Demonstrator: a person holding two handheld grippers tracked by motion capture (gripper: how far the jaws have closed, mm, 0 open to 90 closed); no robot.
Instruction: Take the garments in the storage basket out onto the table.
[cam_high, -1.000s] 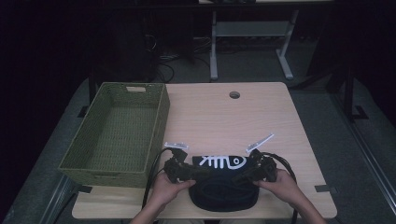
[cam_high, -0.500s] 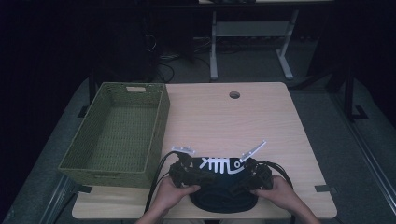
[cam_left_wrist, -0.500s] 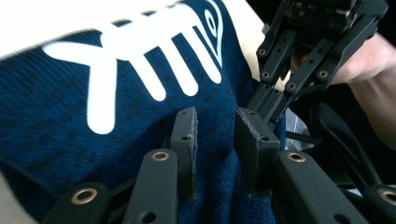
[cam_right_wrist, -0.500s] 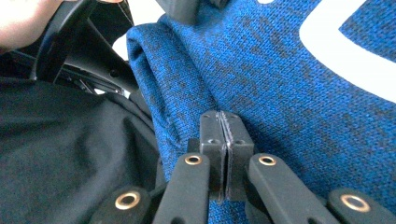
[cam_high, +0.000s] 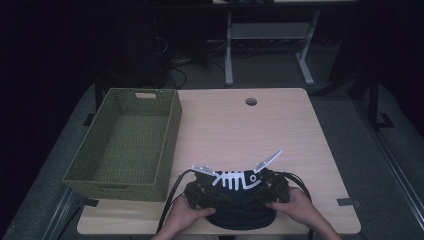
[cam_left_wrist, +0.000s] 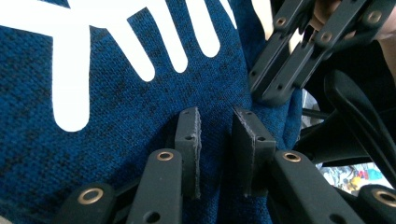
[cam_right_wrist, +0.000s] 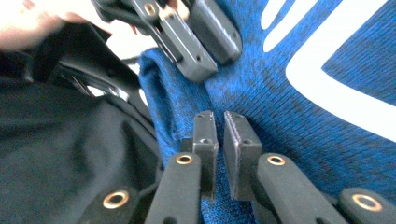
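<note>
- The wooden table (cam_high: 280, 135) fills the middle of the high view, and the green woven basket (cam_high: 127, 145) waits open at centre left, seemingly the place this cloth will go.
- The dark blue knit garment (cam_high: 235, 200) with its white fishbone print lies bunched at the lower centre, right at the table's near edge, both hands crowding in on it.
- The left gripper (cam_left_wrist: 215, 135) sits low in its own view, jaws narrow and just closing, a ridge of knit between the pads.
- The right gripper (cam_right_wrist: 221, 140) has jaws nearly together, just easing apart, the fabric's fold edge in the slit, so the hold looks loose.
</note>
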